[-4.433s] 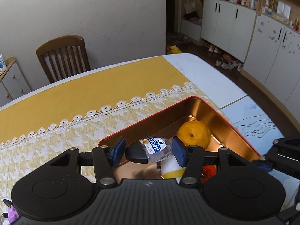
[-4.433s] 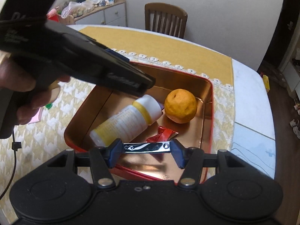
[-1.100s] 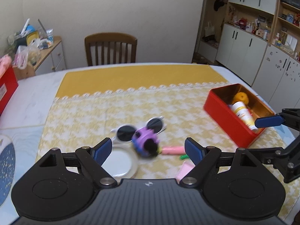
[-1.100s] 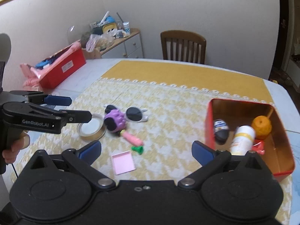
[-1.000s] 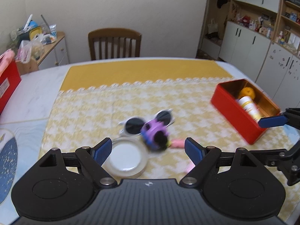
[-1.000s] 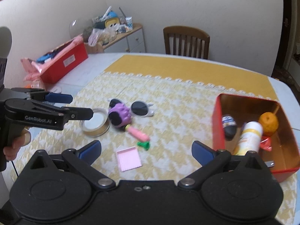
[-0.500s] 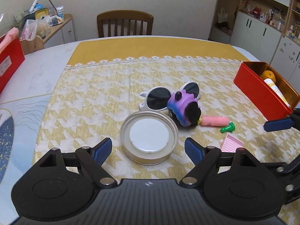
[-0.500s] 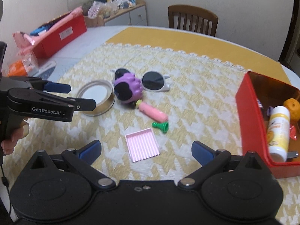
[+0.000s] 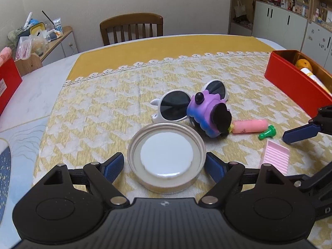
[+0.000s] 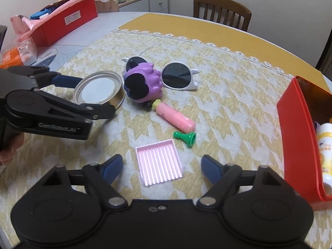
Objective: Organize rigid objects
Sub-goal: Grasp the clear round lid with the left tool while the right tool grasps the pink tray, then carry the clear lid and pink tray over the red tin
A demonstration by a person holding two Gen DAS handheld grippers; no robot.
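Tablecloth (image 10: 217,95): 1 lid (image 9: 166,157), 1 sunglasses (image 9: 176,105)

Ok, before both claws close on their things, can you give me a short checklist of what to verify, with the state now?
1. Left claw straddles the round metal lid: ok.
2. Its pads are off the lid: ok.
3. Right claw, jaws closing, frames the pink ridged tray: ok.
4. Green pawn lies outside the right claw: ok.
5. Red box has free room: cannot tell.
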